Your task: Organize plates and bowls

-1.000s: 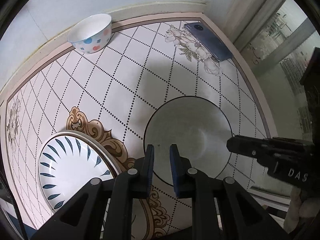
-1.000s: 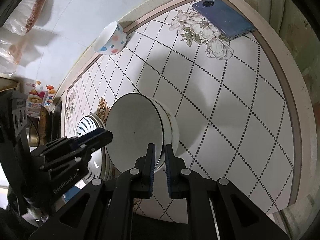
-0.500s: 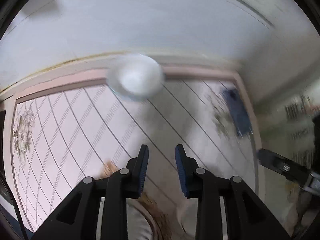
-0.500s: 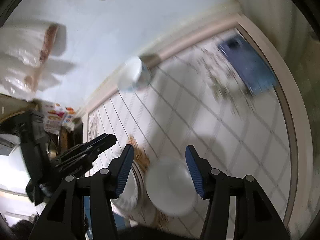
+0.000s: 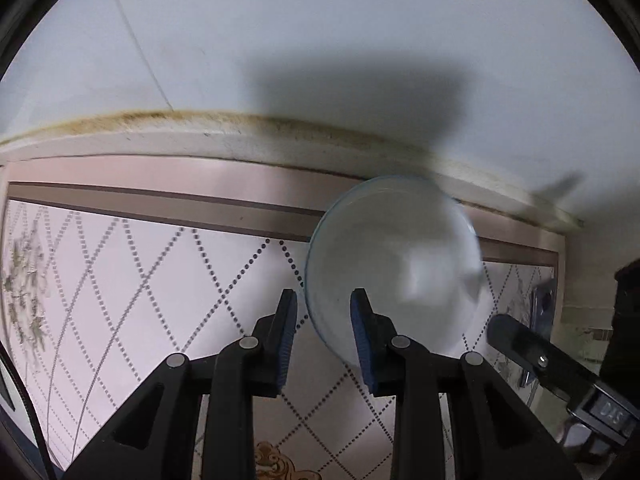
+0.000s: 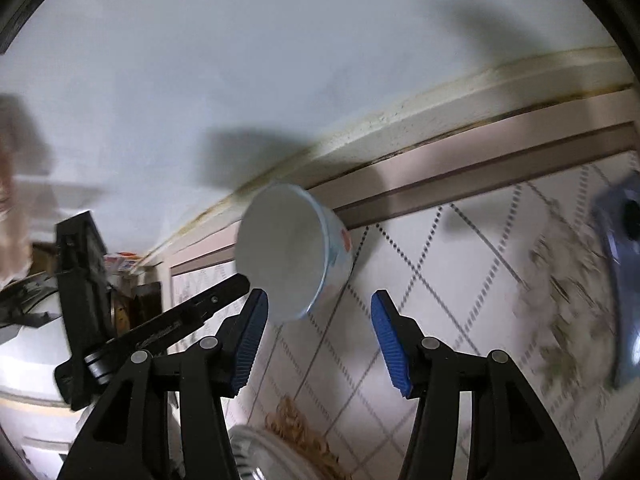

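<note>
The table (image 5: 120,280) backs onto the wall (image 5: 320,40). The bowl (image 5: 394,268) stands near the wall edge. Left gripper (image 5: 323,316): fingers parted, straddling the bowl's near rim. Right gripper (image 6: 318,328): wide apart, empty.

Both wrist views look forward along their fingers, low over the table (image 5: 120,280) toward the wall (image 5: 320,40), close to the bowl (image 5: 394,272). The left view faces it head-on; the right sees it from the right, tilted. Both share bowl (image 6: 292,256), wall and phone (image 6: 624,280).
</note>
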`<action>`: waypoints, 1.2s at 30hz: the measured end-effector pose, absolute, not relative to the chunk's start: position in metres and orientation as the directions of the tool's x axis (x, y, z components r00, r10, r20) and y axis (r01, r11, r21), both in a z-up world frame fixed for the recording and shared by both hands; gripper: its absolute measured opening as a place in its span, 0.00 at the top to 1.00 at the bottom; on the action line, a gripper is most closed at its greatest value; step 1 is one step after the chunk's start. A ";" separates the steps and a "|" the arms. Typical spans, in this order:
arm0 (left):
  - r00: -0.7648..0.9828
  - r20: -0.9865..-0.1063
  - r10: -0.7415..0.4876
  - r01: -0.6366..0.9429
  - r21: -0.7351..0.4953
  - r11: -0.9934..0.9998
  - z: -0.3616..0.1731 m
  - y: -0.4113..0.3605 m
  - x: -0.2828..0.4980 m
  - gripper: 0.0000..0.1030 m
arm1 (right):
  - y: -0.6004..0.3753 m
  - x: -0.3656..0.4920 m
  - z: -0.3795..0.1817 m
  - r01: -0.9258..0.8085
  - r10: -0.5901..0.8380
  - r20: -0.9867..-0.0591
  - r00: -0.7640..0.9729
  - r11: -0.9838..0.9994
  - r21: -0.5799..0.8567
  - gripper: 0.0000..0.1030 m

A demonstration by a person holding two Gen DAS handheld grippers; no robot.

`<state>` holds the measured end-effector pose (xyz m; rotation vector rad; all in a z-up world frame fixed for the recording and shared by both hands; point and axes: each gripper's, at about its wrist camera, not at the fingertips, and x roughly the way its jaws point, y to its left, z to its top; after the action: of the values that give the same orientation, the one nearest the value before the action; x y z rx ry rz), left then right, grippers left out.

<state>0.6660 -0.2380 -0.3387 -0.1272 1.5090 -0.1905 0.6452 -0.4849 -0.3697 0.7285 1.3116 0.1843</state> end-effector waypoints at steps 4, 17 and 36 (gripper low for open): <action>0.022 -0.982 -0.186 0.062 -0.184 0.981 -0.353 -0.240 0.671 0.75 | -0.480 0.659 -0.390 0.292 0.511 -0.820 0.258 0.768 0.570 0.45; 0.076 -0.984 -0.161 0.118 -0.151 0.981 -0.358 -0.250 0.673 0.89 | -0.452 0.678 -0.402 0.224 0.424 -0.876 0.231 0.853 0.471 0.85; 0.150 -0.977 -0.150 0.219 -0.115 0.969 -0.307 -0.261 0.601 0.89 | -0.438 0.629 -0.366 0.209 0.413 -0.875 0.251 0.860 0.466 0.85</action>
<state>0.6014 -0.2615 -0.3075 0.0591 1.3952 -0.2656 0.6293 -0.4377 -0.3656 0.5596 1.3296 0.1489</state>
